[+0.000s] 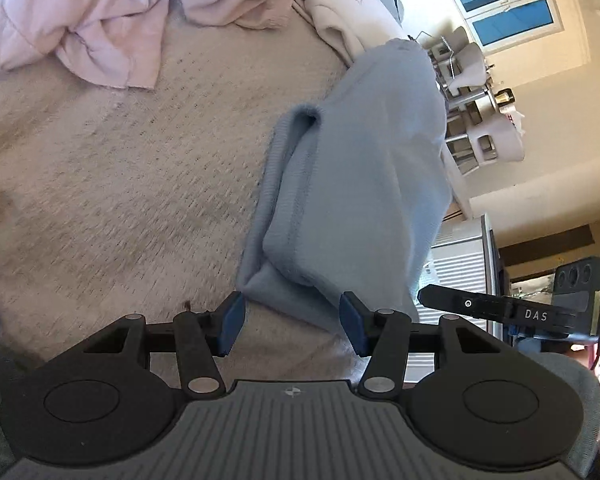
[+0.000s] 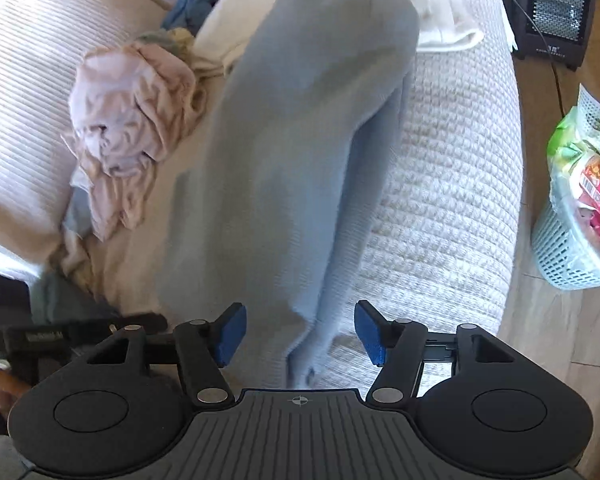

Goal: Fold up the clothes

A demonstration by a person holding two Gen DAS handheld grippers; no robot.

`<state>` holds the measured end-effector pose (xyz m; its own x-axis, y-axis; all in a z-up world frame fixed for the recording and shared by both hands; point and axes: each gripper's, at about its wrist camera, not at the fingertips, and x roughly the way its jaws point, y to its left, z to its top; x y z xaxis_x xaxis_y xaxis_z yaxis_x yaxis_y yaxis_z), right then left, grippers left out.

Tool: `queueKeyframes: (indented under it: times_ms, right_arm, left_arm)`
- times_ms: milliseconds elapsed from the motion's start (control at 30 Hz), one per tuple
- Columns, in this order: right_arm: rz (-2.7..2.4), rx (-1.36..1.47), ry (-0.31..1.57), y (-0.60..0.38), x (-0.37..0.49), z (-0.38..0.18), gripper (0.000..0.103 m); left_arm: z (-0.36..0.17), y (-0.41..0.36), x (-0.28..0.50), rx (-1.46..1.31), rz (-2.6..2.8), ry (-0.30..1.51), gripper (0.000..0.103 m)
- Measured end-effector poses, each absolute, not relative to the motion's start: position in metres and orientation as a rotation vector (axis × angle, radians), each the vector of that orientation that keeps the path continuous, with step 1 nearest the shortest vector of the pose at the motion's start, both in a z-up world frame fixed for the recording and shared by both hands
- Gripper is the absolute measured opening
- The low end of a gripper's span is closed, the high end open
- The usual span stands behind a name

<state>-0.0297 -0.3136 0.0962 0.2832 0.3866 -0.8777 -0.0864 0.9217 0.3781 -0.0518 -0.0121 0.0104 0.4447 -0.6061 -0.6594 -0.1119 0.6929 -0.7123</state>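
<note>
A light blue knit garment (image 1: pixel 352 184) lies folded lengthwise on a beige textured sofa cover (image 1: pixel 120 184). My left gripper (image 1: pixel 292 326) is open, its blue pads either side of the garment's near corner, not closed on it. In the right wrist view the same blue garment (image 2: pixel 284 160) runs away from me across the sofa cover (image 2: pixel 440 200). My right gripper (image 2: pixel 300 332) is open over its near end, with a fold of cloth lying between the pads. The right gripper's black body (image 1: pixel 500 312) shows at the right of the left wrist view.
A crumpled pale pink garment (image 1: pixel 88 24) lies at the far left, also in the right wrist view (image 2: pixel 132 120). White and cream clothes (image 2: pixel 440 20) are piled behind. A heater (image 2: pixel 556 8) and a mesh bin with packets (image 2: pixel 580 208) stand on the floor right of the sofa.
</note>
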Motion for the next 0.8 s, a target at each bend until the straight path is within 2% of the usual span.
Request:
queueKeyframes:
  times_ms: [67, 133, 167, 233, 367, 400, 467, 500, 533, 633, 700, 800]
  right_arm:
    - [0.315, 0.310, 1.244, -0.316, -0.027, 0.091, 0.062]
    - [0.288, 0.319, 1.220, -0.321, -0.025, 0.087, 0.074]
    - [0.272, 0.317, 1.212, -0.324, -0.025, 0.085, 0.075]
    - [0.271, 0.333, 1.215, -0.329, -0.023, 0.077, 0.075]
    - [0.281, 0.366, 1.211, -0.331, -0.021, 0.063, 0.077]
    - [0.281, 0.367, 1.204, -0.330, -0.022, 0.063, 0.076]
    - [0.287, 0.391, 1.194, -0.331, -0.025, 0.064, 0.061]
    - [0.299, 0.412, 1.196, -0.331, -0.026, 0.065, 0.040]
    - [0.308, 0.432, 1.200, -0.330, -0.026, 0.067, 0.031]
    - [0.338, 0.452, 1.208, -0.326, -0.025, 0.074, 0.026]
    - [0.391, 0.453, 1.195, -0.320, -0.024, 0.083, 0.025]
    - [0.463, 0.397, 1.197, -0.303, -0.017, 0.094, 0.025]
  left_arm:
    - [0.006, -0.016, -0.047, -0.757, -0.357, 1.083, 0.051]
    - [0.005, -0.015, -0.047, -0.766, -0.361, 1.075, 0.051]
    - [0.005, -0.014, -0.047, -0.772, -0.363, 1.072, 0.050]
    - [0.004, -0.013, -0.048, -0.787, -0.357, 1.065, 0.039]
    - [0.007, -0.009, -0.050, -0.807, -0.342, 1.046, 0.009]
    - [0.009, -0.007, -0.050, -0.822, -0.343, 1.035, 0.008]
    - [0.014, -0.003, -0.049, -0.856, -0.362, 1.009, 0.007]
    - [0.019, -0.001, -0.049, -0.858, -0.373, 0.989, 0.007]
    - [0.023, 0.001, -0.047, -0.862, -0.383, 0.971, 0.006]
    - [0.042, 0.012, -0.042, -0.867, -0.404, 0.906, 0.004]
    - [0.059, 0.021, -0.039, -0.851, -0.409, 0.853, 0.000]
    - [0.085, 0.048, -0.040, -0.835, -0.415, 0.767, 0.000]
